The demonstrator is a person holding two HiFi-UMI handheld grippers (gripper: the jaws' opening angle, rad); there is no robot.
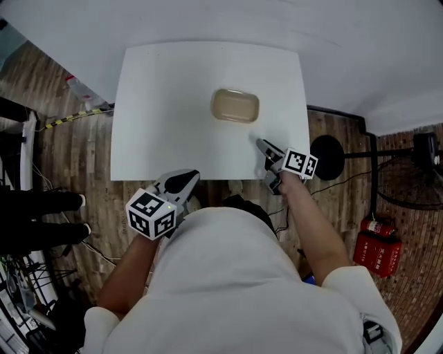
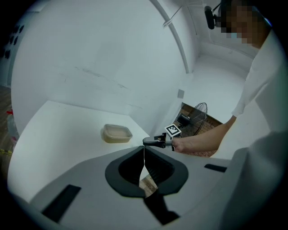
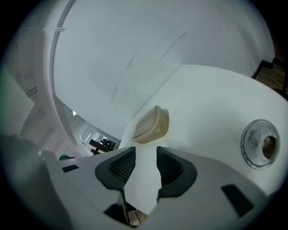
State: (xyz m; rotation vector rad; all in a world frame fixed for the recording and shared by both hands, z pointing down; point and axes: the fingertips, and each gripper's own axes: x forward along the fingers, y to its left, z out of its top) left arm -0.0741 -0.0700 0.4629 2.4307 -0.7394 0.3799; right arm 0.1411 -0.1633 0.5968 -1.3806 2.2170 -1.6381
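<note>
White table point(image 1: 159, 104) set against a white wall point(image 1: 208, 17) on the far side; wood plank floor point(image 1: 76, 187) to the left, right and near; black fan on a stand point(image 1: 327, 157) just right of the table; red fire extinguisher point(image 1: 377, 240) on the floor, further right and nearer; yellow-black striped tape point(image 1: 73, 117) off the table's far left corner; cables point(image 1: 28, 290) near left; round cable hole point(image 3: 260, 143) in the tabletop; light even.

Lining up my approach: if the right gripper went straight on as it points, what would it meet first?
Probably the container, on the table just ahead of the right gripper, in line with its open jaws; only bare tabletop shows between.
</note>
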